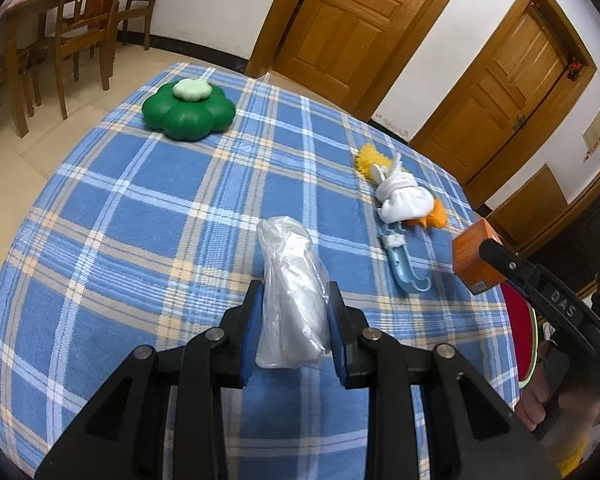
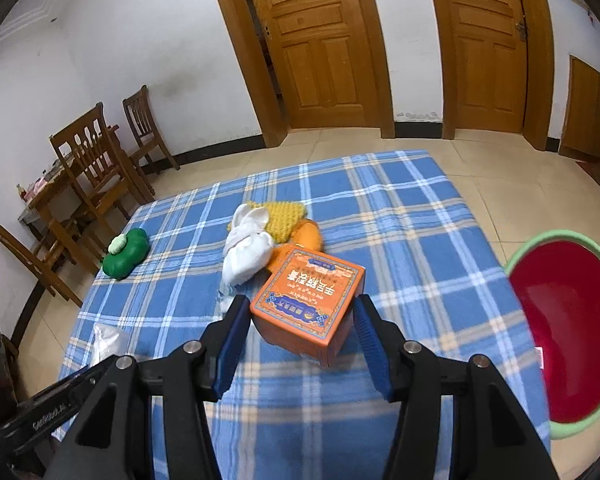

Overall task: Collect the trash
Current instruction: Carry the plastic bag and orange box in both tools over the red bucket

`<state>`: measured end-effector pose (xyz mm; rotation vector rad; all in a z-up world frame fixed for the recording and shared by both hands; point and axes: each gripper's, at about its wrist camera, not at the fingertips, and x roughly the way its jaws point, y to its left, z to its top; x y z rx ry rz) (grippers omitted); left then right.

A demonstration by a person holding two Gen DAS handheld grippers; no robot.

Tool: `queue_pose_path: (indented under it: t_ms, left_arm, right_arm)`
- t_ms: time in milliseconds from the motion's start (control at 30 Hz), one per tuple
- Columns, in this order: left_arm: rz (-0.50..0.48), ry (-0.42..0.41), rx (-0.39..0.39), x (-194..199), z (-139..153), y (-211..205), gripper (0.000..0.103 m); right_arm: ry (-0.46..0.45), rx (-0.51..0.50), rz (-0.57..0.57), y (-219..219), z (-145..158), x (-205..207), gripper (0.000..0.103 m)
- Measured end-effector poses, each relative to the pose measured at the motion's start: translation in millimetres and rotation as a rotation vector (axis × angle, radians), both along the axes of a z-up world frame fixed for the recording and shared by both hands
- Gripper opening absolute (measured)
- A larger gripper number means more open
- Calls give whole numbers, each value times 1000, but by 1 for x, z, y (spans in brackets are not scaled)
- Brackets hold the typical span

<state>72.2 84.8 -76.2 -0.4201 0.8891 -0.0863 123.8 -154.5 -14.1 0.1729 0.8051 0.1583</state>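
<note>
My left gripper (image 1: 294, 312) has its jaws pinching the crumpled plastic bag (image 1: 290, 288), lifted clear of the plaid tablecloth (image 1: 140, 208), ready to carry. My right gripper (image 2: 300, 336) pinches the orange box (image 2: 308, 304) corner to corner; the red bin (image 2: 568, 328) waits just right of those jaws. The box print is Chinese, upside down, unreadable; "DAS" shows on the other rig

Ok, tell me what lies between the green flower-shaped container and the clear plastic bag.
Nothing: in the left wrist view only bare blue plaid cloth separates the green flower-shaped container from the clear plastic bag.
</note>
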Motion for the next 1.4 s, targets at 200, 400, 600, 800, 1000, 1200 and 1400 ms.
queue_pose_path:
  t_ms: [200, 400, 600, 800, 1000, 1200, 1400]
  left_arm:
    - [-29, -13, 0, -4, 10, -13, 30]
    - [-77, -18, -11, -7, 18, -32, 30]
    - [-127, -18, -23, -9, 25, -55, 30]
    - [-176, -25, -12, -11, 33, -80, 30]
    - [-230, -28, 4, -9, 39, -109, 30]
    - [-284, -34, 19, -9, 44, -138, 30]
    - [-336, -47, 34, -6, 49, -165, 30]
  right_arm:
    - [-17, 14, -39, -25, 10, -24, 56]
    - [-38, 22, -84, -53, 19, -45, 56]
    - [-62, 36, -141, -85, 27, -65, 56]
    - [-76, 57, -195, -116, 28, -80, 57]
    - [-79, 82, -250, -146, 25, -92, 57]
    - [-81, 98, -302, -171, 20, -101, 57]
    - [-80, 104, -339, -193, 16, -106, 57]
